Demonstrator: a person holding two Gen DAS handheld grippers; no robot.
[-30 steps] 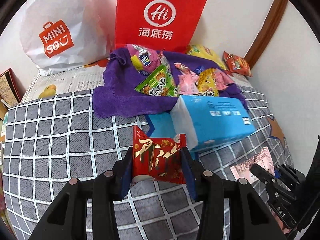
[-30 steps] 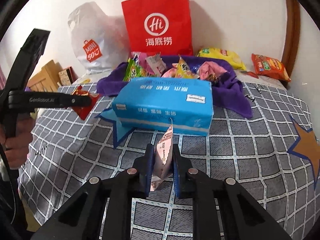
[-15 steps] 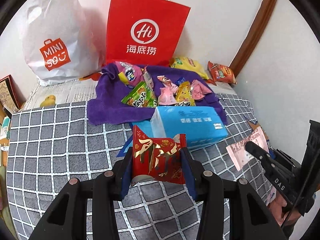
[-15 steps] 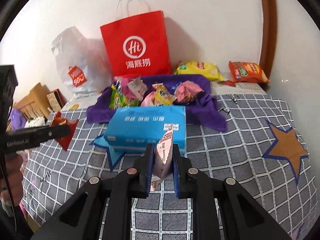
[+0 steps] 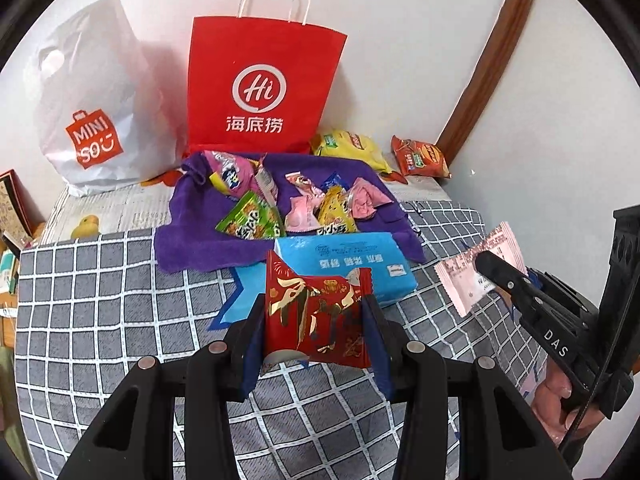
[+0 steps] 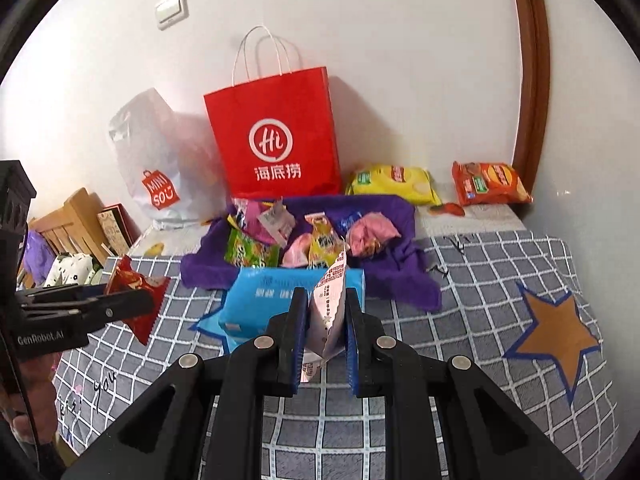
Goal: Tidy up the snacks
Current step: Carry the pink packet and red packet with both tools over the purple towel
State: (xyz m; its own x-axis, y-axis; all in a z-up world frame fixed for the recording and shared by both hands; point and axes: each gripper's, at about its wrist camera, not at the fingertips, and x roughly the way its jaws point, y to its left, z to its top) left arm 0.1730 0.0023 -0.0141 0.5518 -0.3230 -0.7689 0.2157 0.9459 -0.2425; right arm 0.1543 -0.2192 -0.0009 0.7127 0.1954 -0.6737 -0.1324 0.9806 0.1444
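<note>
My left gripper (image 5: pixel 316 312) is shut on a red snack packet (image 5: pixel 316 316) with gold lettering, held above the checked bedspread. The same packet (image 6: pixel 134 300) shows at the left of the right wrist view. My right gripper (image 6: pixel 325 312) is shut on a pale pink snack packet (image 6: pixel 326 316), seen edge-on; the packet (image 5: pixel 476 268) appears flat at the right of the left wrist view. Beyond both lie several snack packets (image 5: pixel 280 204) on a purple towel (image 5: pixel 192 240). A red paper bag (image 5: pixel 260 88) and a white plastic bag (image 5: pixel 100 100) stand against the wall.
A blue tissue pack (image 5: pixel 352 264) lies in front of the towel. A yellow chip bag (image 6: pixel 394 184) and an orange one (image 6: pixel 490 184) rest by the wall on the right. Wooden furniture and boxes (image 6: pixel 76 232) stand off the bed's left side. A brown door frame (image 6: pixel 532 80) rises at right.
Both grippers have risen with their packets still held. The bed and snacks look smaller and farther, and more of the wall and both bags now shows.
</note>
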